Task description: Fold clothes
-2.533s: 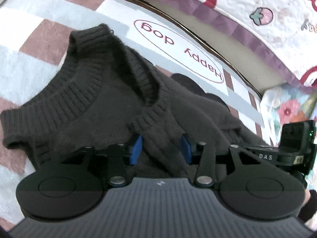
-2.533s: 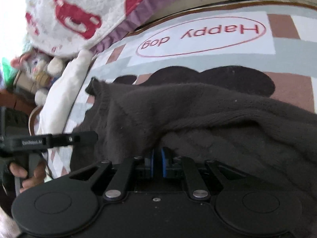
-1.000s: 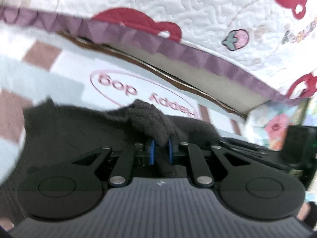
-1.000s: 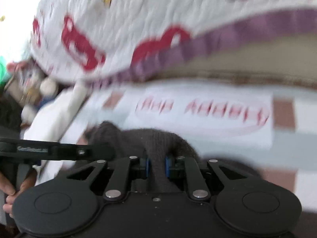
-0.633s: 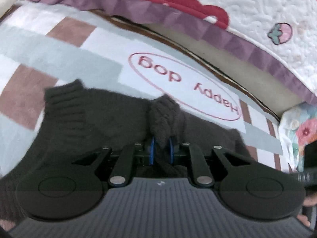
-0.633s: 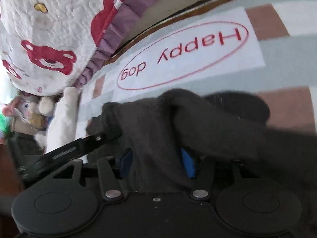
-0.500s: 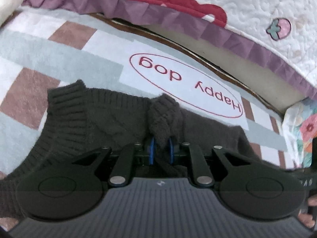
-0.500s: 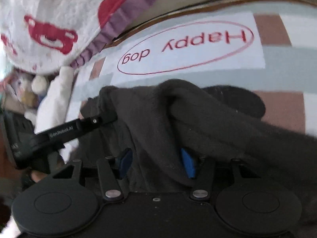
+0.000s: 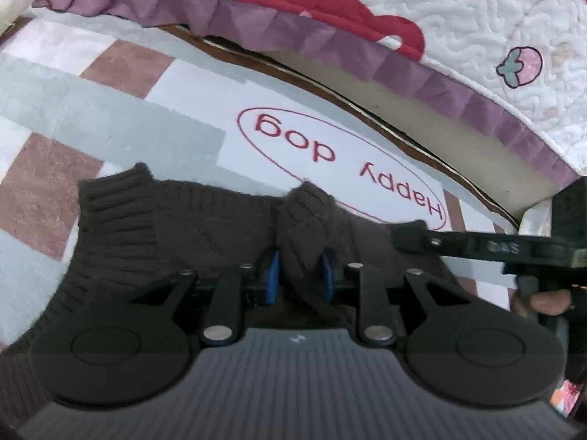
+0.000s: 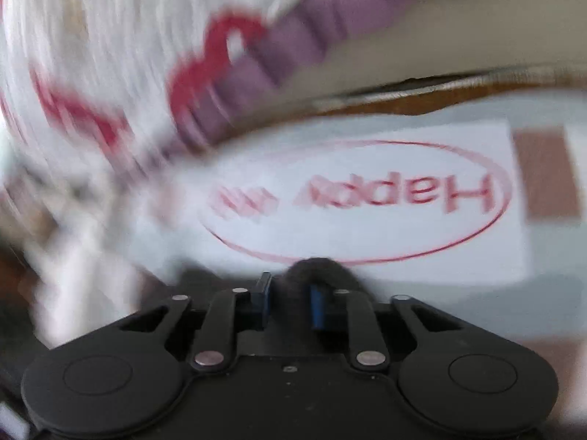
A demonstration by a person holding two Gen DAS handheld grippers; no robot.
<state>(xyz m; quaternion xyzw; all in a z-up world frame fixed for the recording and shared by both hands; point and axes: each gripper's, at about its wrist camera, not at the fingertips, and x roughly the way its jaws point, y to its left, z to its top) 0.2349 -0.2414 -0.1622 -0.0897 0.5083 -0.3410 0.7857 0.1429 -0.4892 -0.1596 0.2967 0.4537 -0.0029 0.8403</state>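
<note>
Checked mat [image 9: 73, 117] in grey, white and brown blocks covers the floor; landmark is its red "Happy dog" oval [image 9: 341, 168]. White quilt [image 9: 477, 11] with purple frill and red patches hangs beyond the oval, at the mat's far edge.

Dark knit sweater [image 9: 176, 234] lies on the mat just on the near side of the oval, ribbed hem out to the left of it, top edge reaching the oval's rim.

Left gripper [image 9: 300, 275]: blue pads either side of a bunched ridge of sweater, directly below the oval; jaws are opening, knit still fills the gap and touches both pads.

Right gripper [image 10: 288, 302]: view heavily motion-blurred; a small dark hump of sweater sits between the blue pads, just under the oval's lower rim; jaws are closing on it. In the left view the right gripper's black finger lies at the sweater's right corner, under the "Happy" end, with a fingertip [image 9: 550, 299] behind it.
</note>
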